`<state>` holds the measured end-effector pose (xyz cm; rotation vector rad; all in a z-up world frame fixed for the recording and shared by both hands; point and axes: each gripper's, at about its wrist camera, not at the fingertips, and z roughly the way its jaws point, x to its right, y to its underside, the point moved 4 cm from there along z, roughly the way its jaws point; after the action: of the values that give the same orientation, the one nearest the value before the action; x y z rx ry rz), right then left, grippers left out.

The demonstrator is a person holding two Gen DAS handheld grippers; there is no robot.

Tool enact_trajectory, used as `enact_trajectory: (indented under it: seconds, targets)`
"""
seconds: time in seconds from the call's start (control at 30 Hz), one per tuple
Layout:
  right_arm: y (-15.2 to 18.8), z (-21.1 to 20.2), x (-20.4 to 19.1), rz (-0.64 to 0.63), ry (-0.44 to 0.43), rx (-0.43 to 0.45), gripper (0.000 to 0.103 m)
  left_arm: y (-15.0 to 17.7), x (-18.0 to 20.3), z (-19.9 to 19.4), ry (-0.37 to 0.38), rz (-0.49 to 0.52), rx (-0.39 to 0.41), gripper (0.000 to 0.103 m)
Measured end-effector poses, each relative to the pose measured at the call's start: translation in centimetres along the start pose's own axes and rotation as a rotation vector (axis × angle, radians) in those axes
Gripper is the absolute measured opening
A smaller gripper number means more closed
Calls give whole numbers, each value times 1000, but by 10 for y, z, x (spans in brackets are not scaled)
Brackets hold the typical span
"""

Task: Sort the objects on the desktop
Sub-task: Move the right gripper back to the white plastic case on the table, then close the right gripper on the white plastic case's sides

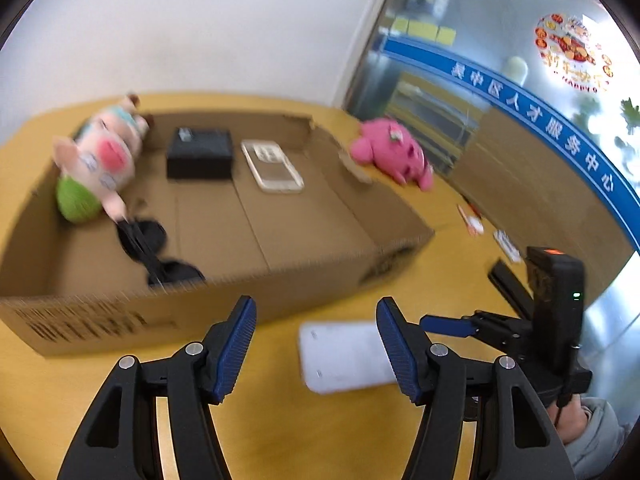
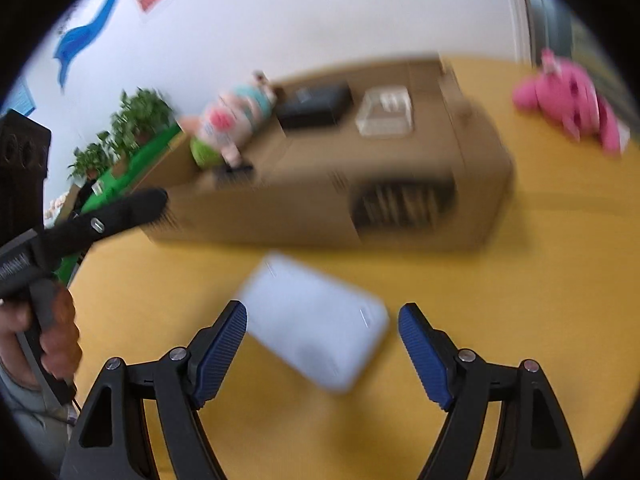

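A white flat power bank (image 1: 344, 356) lies on the yellow table in front of a shallow cardboard box (image 1: 320, 252). In the box are a pig plush (image 1: 106, 156), a green ball (image 1: 76, 200), a black case (image 1: 200, 152), a white phone (image 1: 272, 166) and black sunglasses (image 1: 156, 248). A pink plush (image 1: 392, 152) lies on the table right of the box. My left gripper (image 1: 316, 344) is open and empty, just left of the power bank. My right gripper (image 2: 322, 344) is open, its fingers either side of the power bank (image 2: 316, 320), just short of it.
Small cards (image 1: 476, 220) lie on the table near the glass partition at the right. The right gripper's body (image 1: 556, 312) shows beside my left one. Potted plants (image 2: 132, 120) stand beyond the table's left side. The box (image 2: 328, 200) fills the table's middle.
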<state>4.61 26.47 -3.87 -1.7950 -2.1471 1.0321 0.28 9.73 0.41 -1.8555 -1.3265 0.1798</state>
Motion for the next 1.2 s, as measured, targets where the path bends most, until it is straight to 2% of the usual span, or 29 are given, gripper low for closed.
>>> enact_trajectory:
  seconds: [0.1,0.2,0.43,0.5,0.77,1.0,1.2]
  targets:
    - [14,11,11,36,-13,-46,79,12,-2,20,53,-47,-69,66]
    - [14,13,12,51,-37,-48,79,22,-4,34,91,-90,-112,66]
    - [11,25,-10,-22,-98,-74,81,36,-4,66,186,-127,-197,66]
    - [10,26,-14,-37,-93,-74,82,38,-2,73,182,-122,-217,66]
    - [10,23,-9,-31,-103,-65,82,34,3,66,179,-99,-185,65]
    - [1,12,-19,-66,-133,11,82,33,-3,51,163,-97,-156,65]
    - [1,7,-29,-113,-124,33,82,34,-6,47,151,-92,-141,65]
